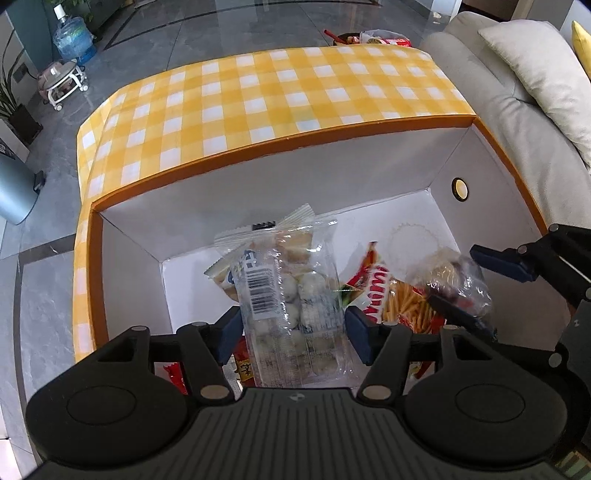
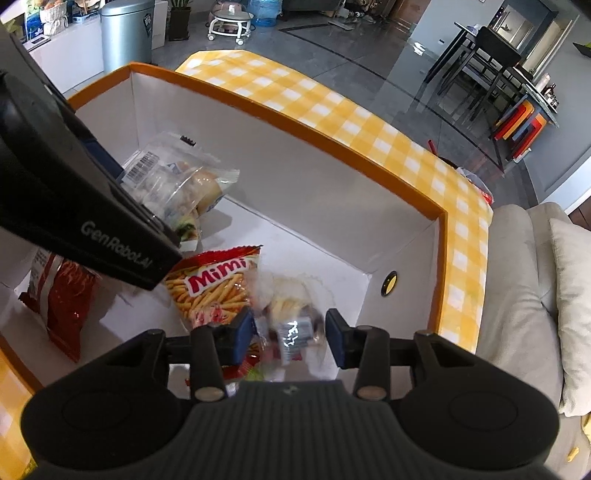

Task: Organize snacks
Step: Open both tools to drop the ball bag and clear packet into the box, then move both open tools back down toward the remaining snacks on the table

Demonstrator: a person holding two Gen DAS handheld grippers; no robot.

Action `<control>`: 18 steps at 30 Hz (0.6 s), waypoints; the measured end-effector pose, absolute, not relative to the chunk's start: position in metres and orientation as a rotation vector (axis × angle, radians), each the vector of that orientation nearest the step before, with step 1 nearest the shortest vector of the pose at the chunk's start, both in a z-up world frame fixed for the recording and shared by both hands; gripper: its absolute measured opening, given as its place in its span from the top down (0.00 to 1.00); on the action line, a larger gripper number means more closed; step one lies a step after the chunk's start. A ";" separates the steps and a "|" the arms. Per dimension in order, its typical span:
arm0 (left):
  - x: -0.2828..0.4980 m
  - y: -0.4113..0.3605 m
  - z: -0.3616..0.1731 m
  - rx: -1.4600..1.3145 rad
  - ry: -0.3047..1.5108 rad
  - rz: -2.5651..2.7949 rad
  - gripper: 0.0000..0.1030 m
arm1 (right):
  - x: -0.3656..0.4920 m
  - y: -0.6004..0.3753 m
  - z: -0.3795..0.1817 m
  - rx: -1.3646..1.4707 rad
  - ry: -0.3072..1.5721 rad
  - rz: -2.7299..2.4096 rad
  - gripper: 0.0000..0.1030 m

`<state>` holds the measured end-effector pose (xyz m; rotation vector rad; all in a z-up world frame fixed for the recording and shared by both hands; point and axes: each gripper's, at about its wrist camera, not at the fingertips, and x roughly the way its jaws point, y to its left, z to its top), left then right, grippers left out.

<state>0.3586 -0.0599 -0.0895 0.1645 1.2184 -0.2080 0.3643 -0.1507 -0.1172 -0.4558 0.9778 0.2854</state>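
Note:
An open white box with an orange rim [image 1: 280, 146] stands on a yellow checked cloth; it also shows in the right wrist view [image 2: 295, 122]. My left gripper [image 1: 291, 332] is inside it, jaws apart around a clear bag of white round snacks [image 1: 291, 291], pads at its sides. My right gripper [image 2: 290, 336], also in the left wrist view [image 1: 476, 284], is open around a clear wrapped pastry [image 2: 291, 306], which looks blurred. A red Mimi stick-snack bag [image 2: 214, 288] lies on the box floor between them.
A red foil bag [image 2: 62, 299] lies at the box's left end. More snack packets [image 1: 373, 37] sit beyond the cloth's far edge. A beige sofa with a cushion [image 1: 517, 110] stands to the right. A metal bin [image 2: 127, 35] and water bottle [image 1: 72, 38] stand on the floor.

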 end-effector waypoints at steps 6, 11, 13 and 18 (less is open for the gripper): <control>0.351 -0.055 -0.074 0.159 1.158 -0.217 0.23 | 0.361 -0.152 -0.110 -0.460 0.964 0.275 0.46; 0.346 -0.047 -0.055 0.135 1.093 -0.221 0.16 | 0.355 -0.150 -0.098 -0.456 0.933 0.280 0.31; 0.343 -0.044 -0.048 0.123 1.076 -0.216 0.15 | 0.351 -0.149 -0.093 -0.451 0.925 0.280 0.27; 0.330 -0.037 -0.031 0.100 1.028 -0.212 0.15 | 0.339 -0.151 -0.075 -0.394 0.903 0.276 0.20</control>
